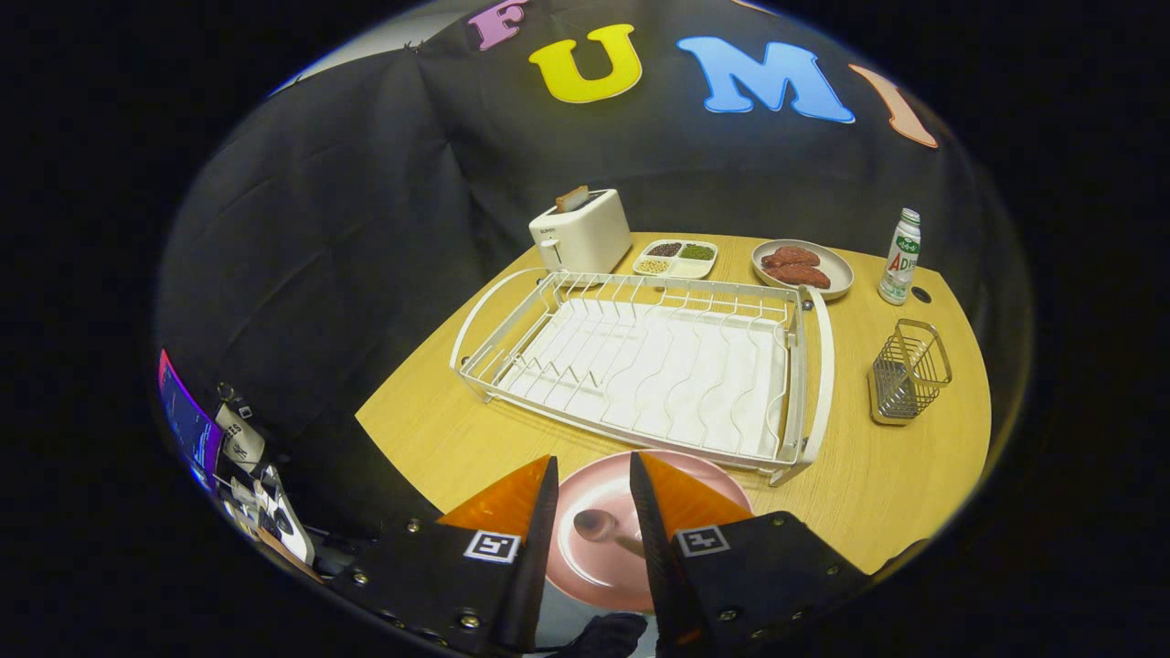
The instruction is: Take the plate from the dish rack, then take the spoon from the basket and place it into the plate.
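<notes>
From the camera on my tongs point(592, 475), I see the two fingers standing apart with a clear gap between them, clamped on nothing. In that gap lies the pink plate point(585, 557), flat on the wooden surface point(439, 429) at its near edge. The spoon point(605, 530) rests in the plate — its dark rounded bowl sits near the plate's middle and its handle runs off toward my right finger, which hides its far end. I cannot tell whether that finger touches the handle.

Just beyond the plate sits the white dish rack point(640, 366), a wire frame on a ribbed drain tray, its near rail close to the plate's far rim. To the right of the rack, well apart from it, stands the small wire basket point(907, 370), upright.

Along the far side of the surface, behind the rack, I see a white toaster point(585, 233) with a slice showing in its slot, then a divided dish point(676, 259) holding beans or grains of different colours, then a round plate with reddish pieces of food point(802, 267), and furthest right a small bottle point(900, 256) standing upright.

Below the fingers a dark shape shows — too unclear to identify.
</notes>
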Tool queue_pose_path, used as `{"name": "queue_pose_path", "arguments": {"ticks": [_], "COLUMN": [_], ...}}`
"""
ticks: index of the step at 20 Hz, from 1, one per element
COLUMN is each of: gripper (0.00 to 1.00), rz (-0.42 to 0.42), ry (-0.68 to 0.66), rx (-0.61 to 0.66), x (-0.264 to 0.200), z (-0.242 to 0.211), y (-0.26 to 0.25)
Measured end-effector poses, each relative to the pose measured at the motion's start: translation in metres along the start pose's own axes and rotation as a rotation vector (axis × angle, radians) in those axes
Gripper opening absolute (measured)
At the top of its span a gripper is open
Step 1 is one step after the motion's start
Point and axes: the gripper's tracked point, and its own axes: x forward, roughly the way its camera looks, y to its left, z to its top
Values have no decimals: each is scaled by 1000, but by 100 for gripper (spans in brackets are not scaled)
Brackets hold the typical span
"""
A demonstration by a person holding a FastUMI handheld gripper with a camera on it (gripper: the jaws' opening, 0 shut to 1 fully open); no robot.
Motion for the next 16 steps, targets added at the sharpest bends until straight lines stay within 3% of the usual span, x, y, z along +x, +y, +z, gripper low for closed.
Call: {"name": "queue_pose_path", "arguments": {"ticks": [7, 13, 16], "gripper": [48, 48, 48], "rz": [-7, -49, -114], "ry": [-107, -328, -482], "rx": [38, 44, 22], "x": [-22, -67, -101], "z": [26, 77, 107], "y": [-17, -51, -81]}}
